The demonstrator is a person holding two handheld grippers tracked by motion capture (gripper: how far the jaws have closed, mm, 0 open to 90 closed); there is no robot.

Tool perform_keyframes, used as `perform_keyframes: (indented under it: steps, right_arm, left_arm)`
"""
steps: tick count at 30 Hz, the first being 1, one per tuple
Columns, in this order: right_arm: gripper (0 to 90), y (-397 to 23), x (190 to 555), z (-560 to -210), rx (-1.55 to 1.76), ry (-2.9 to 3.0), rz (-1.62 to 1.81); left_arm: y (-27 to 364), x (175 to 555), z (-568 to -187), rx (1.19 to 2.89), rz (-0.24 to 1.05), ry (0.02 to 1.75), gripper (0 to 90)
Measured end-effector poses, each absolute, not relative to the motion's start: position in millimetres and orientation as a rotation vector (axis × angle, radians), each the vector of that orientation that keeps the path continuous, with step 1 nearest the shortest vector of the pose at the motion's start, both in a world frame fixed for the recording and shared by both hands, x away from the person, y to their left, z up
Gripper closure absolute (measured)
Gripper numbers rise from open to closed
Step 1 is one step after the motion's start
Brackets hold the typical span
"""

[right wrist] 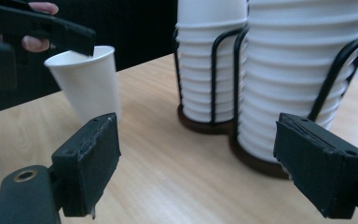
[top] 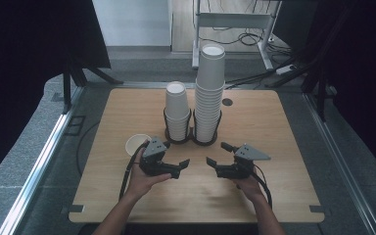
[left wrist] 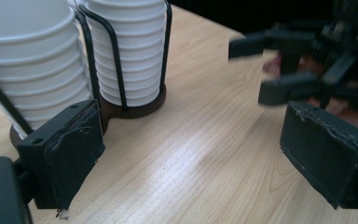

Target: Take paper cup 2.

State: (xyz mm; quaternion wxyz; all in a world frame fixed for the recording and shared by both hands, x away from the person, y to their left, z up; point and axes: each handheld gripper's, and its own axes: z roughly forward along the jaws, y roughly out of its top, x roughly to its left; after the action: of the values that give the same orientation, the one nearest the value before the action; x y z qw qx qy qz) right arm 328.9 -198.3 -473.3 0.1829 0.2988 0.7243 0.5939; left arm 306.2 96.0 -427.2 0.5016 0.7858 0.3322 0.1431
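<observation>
Two stacks of white paper cups stand in a black wire holder (top: 191, 137) at the table's middle: a short stack (top: 177, 110) and a taller stack (top: 209, 93). A single white cup (top: 136, 144) stands upright left of the holder, just behind my left hand. My left gripper (top: 181, 167) points right, open, with bare table between its jaws (left wrist: 196, 158). My right gripper (top: 215, 153) faces it, pointing left, also open and holding nothing (right wrist: 196, 168). The right gripper view has the single cup (right wrist: 86, 81) at left and the stacks (right wrist: 298, 70) at right.
The wooden table (top: 284, 127) has bare surface on both sides of the holder and in front of the hands. A small dark hole (top: 227, 102) sits behind the tall stack. Beyond the table are a white frame and cables on the floor (top: 254, 39).
</observation>
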Motion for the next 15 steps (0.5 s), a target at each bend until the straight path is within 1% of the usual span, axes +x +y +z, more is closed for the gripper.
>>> perform_keyframes:
  steps: [8, 11, 15]
  right_arm:
    - [12.8, -209, 350, -445, 0.871, 1.958, 1.681]
    - [8.9, -210, 363, -432, 0.895, 1.94, 1.678]
    - [5.9, -209, 380, -415, 0.931, 1.911, 1.681]
  left_arm:
    - [89, 317, -423, 1.884, 0.323, 0.797, 6.2]
    - [89, 318, -422, 1.882, 0.308, 0.802, 6.4]
    - [88, 318, -424, 1.884, 0.305, 0.805, 6.6]
